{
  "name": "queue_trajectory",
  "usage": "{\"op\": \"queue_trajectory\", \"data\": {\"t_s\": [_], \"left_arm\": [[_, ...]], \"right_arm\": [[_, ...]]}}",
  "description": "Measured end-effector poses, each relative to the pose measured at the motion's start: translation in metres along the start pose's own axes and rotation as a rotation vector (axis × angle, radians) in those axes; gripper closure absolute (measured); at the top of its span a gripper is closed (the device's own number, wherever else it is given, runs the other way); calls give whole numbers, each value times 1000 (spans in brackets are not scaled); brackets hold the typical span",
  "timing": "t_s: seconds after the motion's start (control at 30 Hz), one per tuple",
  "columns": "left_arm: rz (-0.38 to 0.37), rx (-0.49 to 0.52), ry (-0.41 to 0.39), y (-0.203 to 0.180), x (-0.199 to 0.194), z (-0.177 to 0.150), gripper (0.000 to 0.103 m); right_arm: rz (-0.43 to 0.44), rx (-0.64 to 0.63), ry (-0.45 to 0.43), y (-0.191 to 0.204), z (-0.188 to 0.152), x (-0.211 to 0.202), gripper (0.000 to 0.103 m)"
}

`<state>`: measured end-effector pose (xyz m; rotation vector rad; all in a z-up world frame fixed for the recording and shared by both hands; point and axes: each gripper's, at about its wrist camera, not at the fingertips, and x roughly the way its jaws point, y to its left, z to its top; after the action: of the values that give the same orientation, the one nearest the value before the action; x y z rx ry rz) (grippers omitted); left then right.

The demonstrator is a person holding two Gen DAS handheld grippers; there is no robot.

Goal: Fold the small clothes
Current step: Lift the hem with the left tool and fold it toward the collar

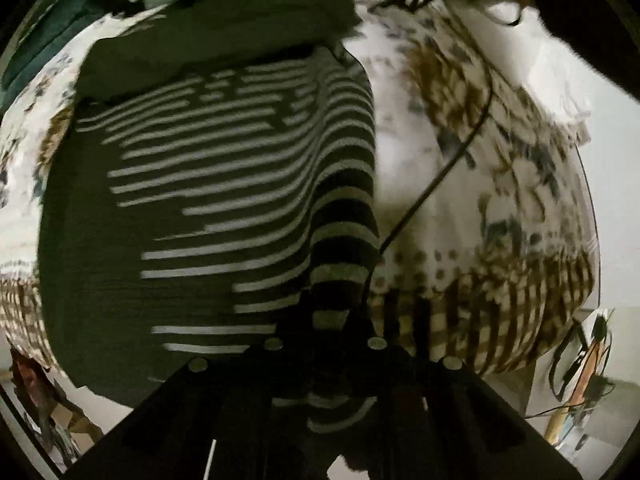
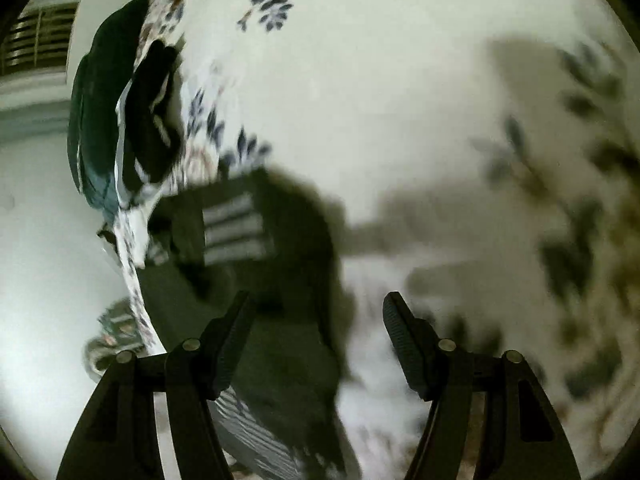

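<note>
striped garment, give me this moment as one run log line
left tongs: shut on striped garment edge | right tongs: open, empty, over garment's plain end | surface: floral bedsheet | fold: not finished

— What's the garment like?
— A dark striped top (image 1: 224, 184) with thin pale bands, spread on the floral bed cover, one sleeve pulled up into a ridge.
— Anything else?
— A folded dark piece (image 1: 216, 36) lies across its far edge.
</note>
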<state>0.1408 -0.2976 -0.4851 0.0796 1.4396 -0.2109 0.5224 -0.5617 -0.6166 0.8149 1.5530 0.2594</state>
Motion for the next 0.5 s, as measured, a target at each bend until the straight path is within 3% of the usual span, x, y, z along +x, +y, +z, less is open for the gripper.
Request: {"op": "queue_trajectory", "data": {"t_s": [0.13, 0.17, 0.2, 0.23, 0.37, 0.5], "left_arm": [[0, -72, -23, 27, -15, 3, 95], [-1, -81, -26, 30, -17, 2, 95], [-2, -91, -28, 35, -19, 1, 95], [-11, -104, -33, 41, -21, 1, 95], [-33, -157, -56, 64, -36, 1, 95], [-51, -256, -99, 110, -63, -7, 95]], "right_arm": [[83, 80, 107, -3, 25, 38, 35], [93, 66, 120, 1, 25, 43, 48], [76, 46, 121, 7, 23, 46, 77], [47, 35, 115, 11, 20, 47, 92], [-29, 4, 70, 42, 10, 29, 95], [-106, -96, 60, 110, -1, 4, 95]]}}
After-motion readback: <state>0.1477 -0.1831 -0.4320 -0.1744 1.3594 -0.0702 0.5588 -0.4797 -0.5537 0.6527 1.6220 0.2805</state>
